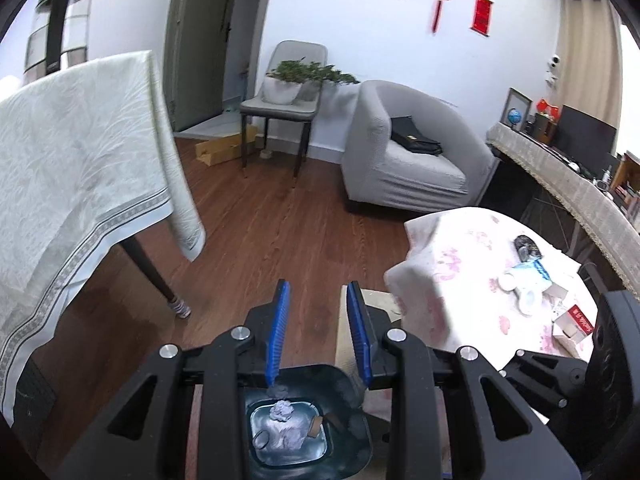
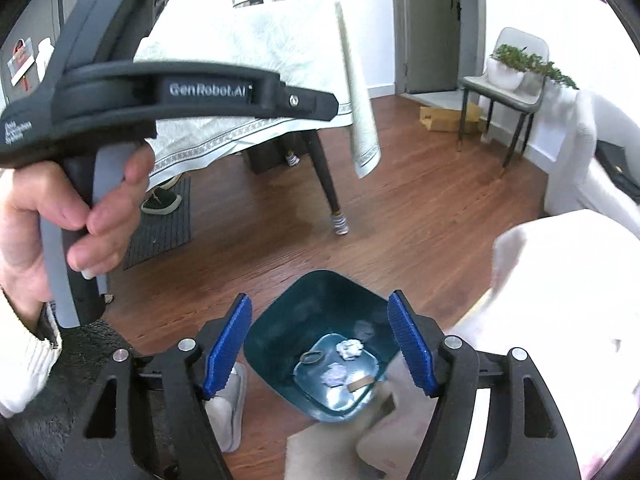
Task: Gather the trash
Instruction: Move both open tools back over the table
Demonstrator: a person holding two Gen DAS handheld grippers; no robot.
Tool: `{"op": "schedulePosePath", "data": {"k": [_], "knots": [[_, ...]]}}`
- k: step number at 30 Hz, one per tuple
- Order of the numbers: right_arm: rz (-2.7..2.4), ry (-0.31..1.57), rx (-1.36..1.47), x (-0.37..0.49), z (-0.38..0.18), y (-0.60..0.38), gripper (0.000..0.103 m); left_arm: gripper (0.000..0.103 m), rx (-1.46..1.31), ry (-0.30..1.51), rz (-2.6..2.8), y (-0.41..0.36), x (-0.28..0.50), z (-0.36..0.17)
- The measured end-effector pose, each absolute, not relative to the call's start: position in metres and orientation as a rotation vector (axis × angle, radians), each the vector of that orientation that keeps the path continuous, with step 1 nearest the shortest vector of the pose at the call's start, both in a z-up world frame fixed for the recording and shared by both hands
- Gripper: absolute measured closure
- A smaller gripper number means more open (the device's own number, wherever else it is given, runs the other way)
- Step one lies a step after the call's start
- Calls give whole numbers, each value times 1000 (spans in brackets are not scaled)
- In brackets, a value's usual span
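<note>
A dark teal bin stands on the wood floor beside a small table with a pink-flowered cloth. In the bin lie crumpled paper balls, a thin ring and a brown scrap. My right gripper hovers over the bin's mouth, open, with nothing between its blue pads. My left gripper also hangs above the bin, its jaws drawn close with nothing between them. On the flowered cloth sit a dark wrapper, a blue-white packet, white cups and a red-white box.
A hand grips the left gripper's handle at the left of the right wrist view. A cloth-covered dining table with a dark leg stands left. A grey armchair, a chair bearing a plant and a cardboard box lie beyond.
</note>
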State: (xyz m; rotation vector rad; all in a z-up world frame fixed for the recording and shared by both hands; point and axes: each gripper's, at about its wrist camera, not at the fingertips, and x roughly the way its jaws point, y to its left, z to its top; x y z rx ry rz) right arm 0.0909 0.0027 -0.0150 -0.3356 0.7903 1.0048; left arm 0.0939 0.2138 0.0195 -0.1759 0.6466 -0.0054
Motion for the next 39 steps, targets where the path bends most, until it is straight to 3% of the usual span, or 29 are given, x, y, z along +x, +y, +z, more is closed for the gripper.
{"op": "schedulePosePath", "data": {"k": [5, 9, 17, 33, 39], "knots": [[961, 770, -331, 95, -6, -24, 35, 68, -156, 626, -42, 188, 100, 23], [918, 757, -327, 98, -1, -51, 35, 55, -125, 594, -80, 167, 103, 28], [809, 729, -294, 110, 10, -114, 36, 53, -78, 615, -156, 114, 116, 21], [595, 711, -198, 132, 14, -234, 36, 37, -6, 668, -340, 15, 143, -1], [552, 735, -186, 137, 5, -261, 36, 37, 31, 704, -407, -13, 155, -15]]}}
